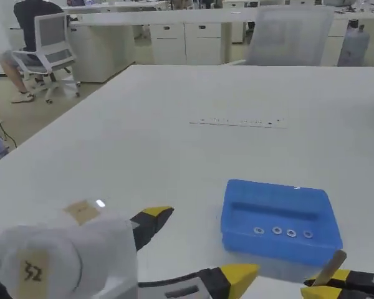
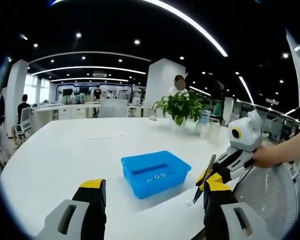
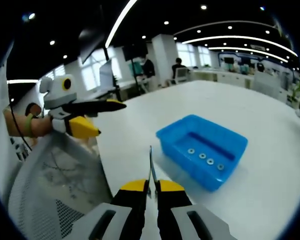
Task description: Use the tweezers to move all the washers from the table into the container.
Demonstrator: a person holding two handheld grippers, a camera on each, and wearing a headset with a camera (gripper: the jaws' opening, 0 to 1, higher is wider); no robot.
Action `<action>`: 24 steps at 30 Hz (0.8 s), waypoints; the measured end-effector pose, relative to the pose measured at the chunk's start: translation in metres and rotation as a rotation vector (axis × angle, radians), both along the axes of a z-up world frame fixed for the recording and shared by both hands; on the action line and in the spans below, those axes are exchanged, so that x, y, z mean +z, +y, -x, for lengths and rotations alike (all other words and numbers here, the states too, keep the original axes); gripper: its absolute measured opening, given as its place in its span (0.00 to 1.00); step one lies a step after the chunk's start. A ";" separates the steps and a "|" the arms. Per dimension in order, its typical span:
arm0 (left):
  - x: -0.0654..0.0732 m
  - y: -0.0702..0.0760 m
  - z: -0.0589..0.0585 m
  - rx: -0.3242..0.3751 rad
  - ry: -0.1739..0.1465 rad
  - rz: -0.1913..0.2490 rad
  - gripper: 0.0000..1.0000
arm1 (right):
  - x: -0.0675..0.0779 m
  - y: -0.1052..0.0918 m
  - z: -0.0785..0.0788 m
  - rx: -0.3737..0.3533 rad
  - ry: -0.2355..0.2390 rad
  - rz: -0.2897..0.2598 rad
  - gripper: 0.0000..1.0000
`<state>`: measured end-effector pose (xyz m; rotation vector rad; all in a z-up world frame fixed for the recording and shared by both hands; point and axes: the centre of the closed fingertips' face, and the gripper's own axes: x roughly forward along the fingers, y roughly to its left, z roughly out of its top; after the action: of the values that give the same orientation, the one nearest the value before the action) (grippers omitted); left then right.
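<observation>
My right claw (image 3: 151, 186) is closed on thin metal tweezers (image 3: 152, 165) and my left claw (image 2: 154, 185) is wide open, empty; four silver ring washers (image 1: 283, 232) lie inside the blue plastic rectangular container (image 3: 182, 162) on the white worktop (image 1: 174, 143). In the left gripper view one more tiny washer (image 2: 188, 202) lies on the worktop at five o'clock from the container. I judge it light, hard and slippery, best pinched across the rim through its hole; it is barely a speck, and I cannot tell if others remain.

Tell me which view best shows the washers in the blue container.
Head view: it looks down on four washers in a row inside the container. Right gripper view shows four too, slanted; left gripper view shows them tiny.
</observation>
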<state>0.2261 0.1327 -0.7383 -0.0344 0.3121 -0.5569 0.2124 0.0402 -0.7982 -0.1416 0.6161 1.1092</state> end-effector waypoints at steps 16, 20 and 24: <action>-0.001 0.000 0.001 -0.004 0.007 -0.002 0.81 | -0.013 0.000 0.001 0.069 -0.039 0.090 0.04; -0.001 0.001 0.000 -0.002 0.010 0.000 0.81 | -0.014 0.005 0.004 0.102 -0.075 0.113 0.04; -0.003 0.001 0.000 -0.003 0.014 -0.008 0.81 | -0.015 0.006 0.003 0.112 -0.088 0.115 0.03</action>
<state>0.2260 0.1340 -0.7409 -0.0299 0.3277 -0.5582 0.2089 0.0463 -0.8130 -0.3261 0.5989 1.1692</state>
